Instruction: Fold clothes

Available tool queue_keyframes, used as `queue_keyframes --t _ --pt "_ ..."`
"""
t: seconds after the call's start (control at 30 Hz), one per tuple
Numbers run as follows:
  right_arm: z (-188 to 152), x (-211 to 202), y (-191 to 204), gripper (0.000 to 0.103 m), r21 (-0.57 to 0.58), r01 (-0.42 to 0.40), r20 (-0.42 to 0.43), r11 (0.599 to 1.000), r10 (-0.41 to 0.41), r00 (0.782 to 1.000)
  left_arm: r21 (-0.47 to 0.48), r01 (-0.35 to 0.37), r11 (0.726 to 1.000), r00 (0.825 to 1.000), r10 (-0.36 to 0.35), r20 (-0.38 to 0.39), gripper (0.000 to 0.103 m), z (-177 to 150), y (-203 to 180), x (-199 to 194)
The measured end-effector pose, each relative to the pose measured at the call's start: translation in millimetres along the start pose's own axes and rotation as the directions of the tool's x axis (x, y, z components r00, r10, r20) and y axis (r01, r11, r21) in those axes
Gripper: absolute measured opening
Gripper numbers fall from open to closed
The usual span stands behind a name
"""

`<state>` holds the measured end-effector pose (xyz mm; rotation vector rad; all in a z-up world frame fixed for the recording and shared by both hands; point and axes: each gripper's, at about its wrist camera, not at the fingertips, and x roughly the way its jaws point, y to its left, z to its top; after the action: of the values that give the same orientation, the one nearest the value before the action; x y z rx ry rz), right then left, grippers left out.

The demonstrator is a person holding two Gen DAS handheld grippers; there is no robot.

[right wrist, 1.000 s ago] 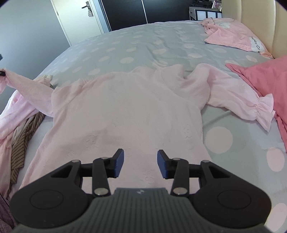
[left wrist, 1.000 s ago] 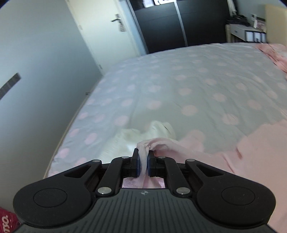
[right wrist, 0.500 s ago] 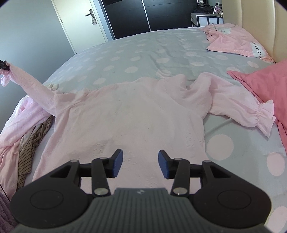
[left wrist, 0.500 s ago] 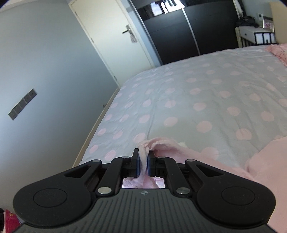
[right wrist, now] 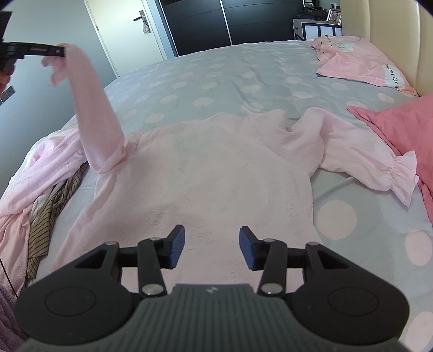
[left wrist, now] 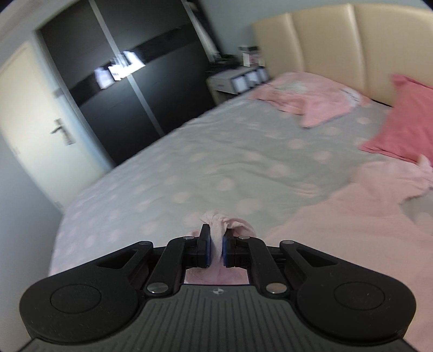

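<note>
A pale pink blouse (right wrist: 216,173) lies spread flat on the bed (right wrist: 216,73), whose grey cover has pink dots. Taking the blouse as the marker: a rumpled heap of clothes (right wrist: 35,189), pink cloth with a brown striped piece, lies just beside its left edge; a deep pink pillow (right wrist: 406,127) sits just past its right sleeve, and a lighter pink pillow (right wrist: 360,62) lies well beyond it, against the cream headboard (left wrist: 351,40). A dark wardrobe (right wrist: 230,21) and a pale door (right wrist: 127,32) stand far behind its collar.

The blouse's long axis runs from hem, nearest the right gripper (right wrist: 212,249), up to the collar, pointing toward the wardrobe. Its right sleeve lies outstretched sideways, ending in a frilled cuff (right wrist: 400,176).

The left sleeve (right wrist: 94,113) rises steeply off the bed. The left gripper (left wrist: 216,249) has its tongs pinching that sleeve's cuff. The right gripper hovers over the hem with tongs spread wide, holding nothing.

The fabric looks thin, lightly crinkled, with faint embroidery.
</note>
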<state>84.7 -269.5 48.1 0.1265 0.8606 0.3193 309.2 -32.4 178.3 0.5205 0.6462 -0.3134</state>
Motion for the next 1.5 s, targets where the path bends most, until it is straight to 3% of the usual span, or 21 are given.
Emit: queue_keyframes --t 0.27,0.33,0.47,0.5,0.63,0.83,1.17,1.23,1.3,1.43,1.5 --pt "-0.7 11.1 -10.7 0.049 0.024 0.035 -0.025 0.999 -0.035 0.999 0.030 0.200 0.979 0.975 -0.196 -0.104 0.006 4.0 -93.5 66.4" --pt "-0.8 15.4 -14.7 0.049 0.033 0.047 -0.036 0.998 -0.045 0.998 0.051 0.242 0.969 0.963 -0.234 -0.137 0.013 0.4 -109.0 74.6" --pt "0.7 23.0 -19.2 0.049 0.038 0.063 -0.050 0.997 -0.061 0.997 0.084 0.268 0.960 0.954 -0.253 -0.158 0.049 -8.2 -124.4 76.5" --pt "1.5 24.9 -18.8 0.049 0.036 0.066 -0.053 0.997 -0.064 0.997 0.084 0.274 0.958 0.953 -0.259 -0.155 0.052 -9.8 -124.4 75.2" --pt "6.8 32.7 -15.0 0.049 0.018 0.070 -0.065 0.997 -0.069 0.995 0.069 0.289 0.955 0.948 -0.275 -0.159 0.053 -16.7 -115.1 70.5" --pt "23.9 50.2 -4.5 0.049 -0.009 0.084 -0.056 0.996 -0.085 0.995 0.037 0.246 0.968 0.958 -0.237 -0.163 0.054 -54.8 -79.3 56.4" --pt "70.6 103.6 36.1 0.049 0.003 -0.004 -0.015 1.000 0.005 1.000 -0.107 0.159 0.981 0.958 -0.180 -0.222 0.054 -182.2 -14.6 64.9" --pt "77.8 121.0 46.4 0.063 -0.001 -0.012 -0.015 1.000 0.012 1.000 -0.142 0.137 0.980 0.957 -0.168 -0.238 0.054 -204.6 -3.9 72.9" --pt "81.9 139.9 55.2 0.067 -0.008 -0.012 -0.029 1.000 0.012 1.000 -0.184 0.120 0.976 0.954 -0.165 -0.252 0.054 -225.6 6.7 81.1" --pt "86.4 178.3 60.4 0.066 -0.012 0.051 -0.087 0.999 -0.052 0.995 -0.320 0.150 0.935 0.942 -0.233 -0.241 0.054 -252.3 25.5 98.7" --pt "89.9 191.4 55.2 0.063 0.025 0.058 -0.092 0.998 -0.055 0.994 -0.337 0.165 0.927 0.939 -0.252 -0.233 0.054 -257.9 30.1 106.2"
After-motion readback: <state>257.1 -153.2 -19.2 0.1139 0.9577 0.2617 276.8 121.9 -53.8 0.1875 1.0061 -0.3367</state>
